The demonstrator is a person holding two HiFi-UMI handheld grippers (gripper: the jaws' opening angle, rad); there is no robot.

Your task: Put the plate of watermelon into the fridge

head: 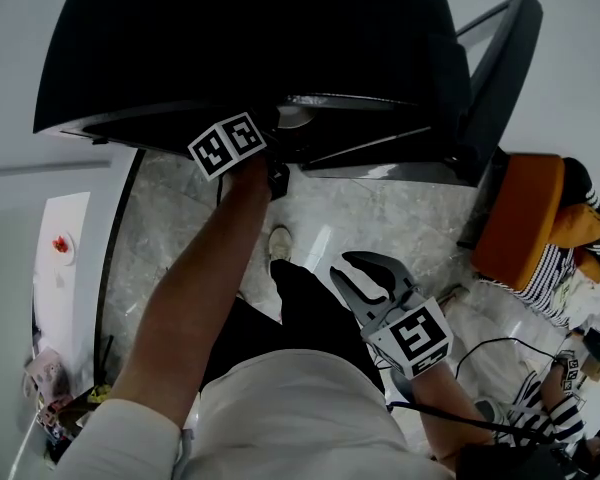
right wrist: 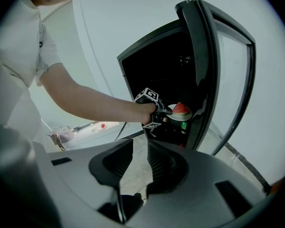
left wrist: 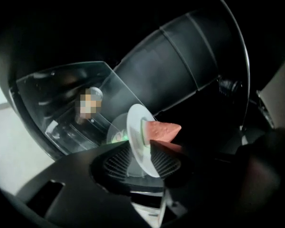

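Observation:
The black fridge (head: 250, 48) stands open, its door (right wrist: 204, 70) swung out to the right. A white plate (left wrist: 137, 141) carrying red watermelon wedges (left wrist: 164, 129) is inside the opening, beside the door. In the right gripper view the same plate (right wrist: 180, 114) shows level just ahead of my left gripper (right wrist: 165, 114). The plate's rim stands between the jaws of my left gripper (left wrist: 141, 158), which are parted and look slack on it. Whether the plate rests on a shelf is hidden. My right gripper (head: 368, 273) hangs low in front of my legs with a narrow gap between its jaws (right wrist: 140, 158), nothing between them.
A clear shelf panel (left wrist: 76, 103) lies deeper in the fridge. A white counter (head: 60, 243) with a small red item runs along the left. At the right are an orange chair (head: 525, 218), a seated person in stripes (head: 560, 268) and cables (head: 500, 348) on the marble floor.

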